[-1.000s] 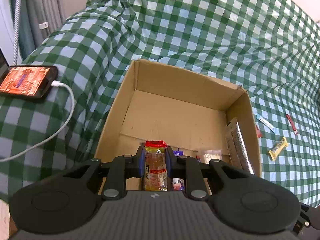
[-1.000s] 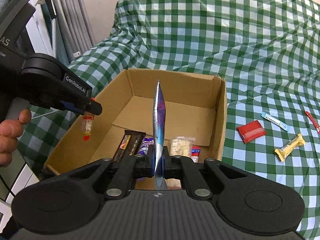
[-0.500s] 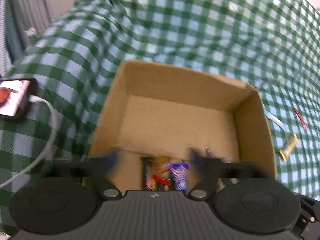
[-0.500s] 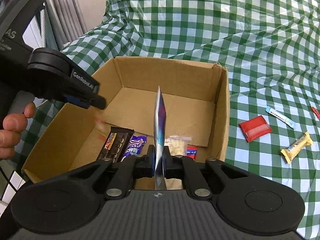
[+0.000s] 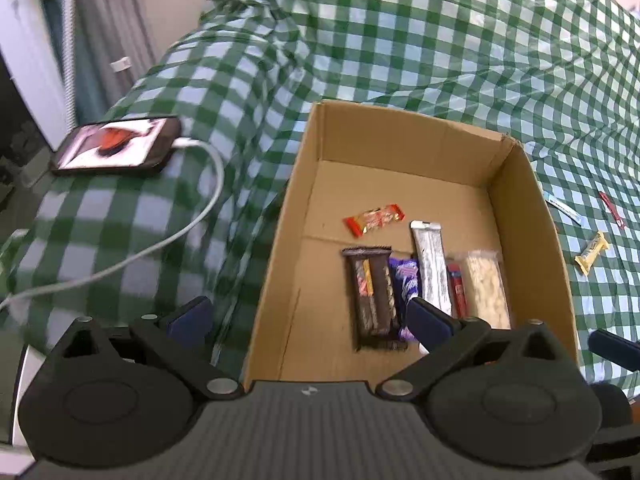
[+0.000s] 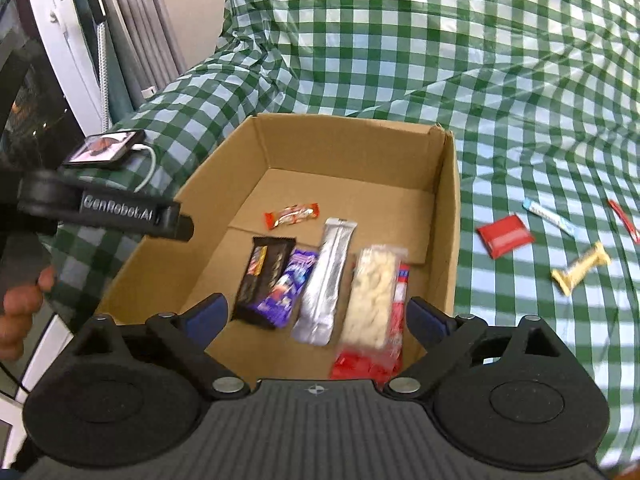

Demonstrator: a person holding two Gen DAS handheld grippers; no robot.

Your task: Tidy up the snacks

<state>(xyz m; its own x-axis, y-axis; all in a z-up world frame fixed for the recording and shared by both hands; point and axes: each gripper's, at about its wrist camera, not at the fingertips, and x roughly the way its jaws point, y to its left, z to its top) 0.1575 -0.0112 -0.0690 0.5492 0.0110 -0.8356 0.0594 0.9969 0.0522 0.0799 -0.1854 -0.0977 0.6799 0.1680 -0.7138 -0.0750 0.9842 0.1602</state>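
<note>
Snacks: six in the cardboard box [image 6: 450, 216], four on the cloth [image 6: 520, 120]; left claw [image 5: 308, 318] spread, right claw [image 6: 316, 314] opening, both empty

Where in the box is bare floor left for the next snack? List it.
Cardboard box: the back floor is bare behind the orange wrapper, as is the left strip beside the brown bar. The front right is crowded: purple pack, silver pack, clear nut pack.
</note>
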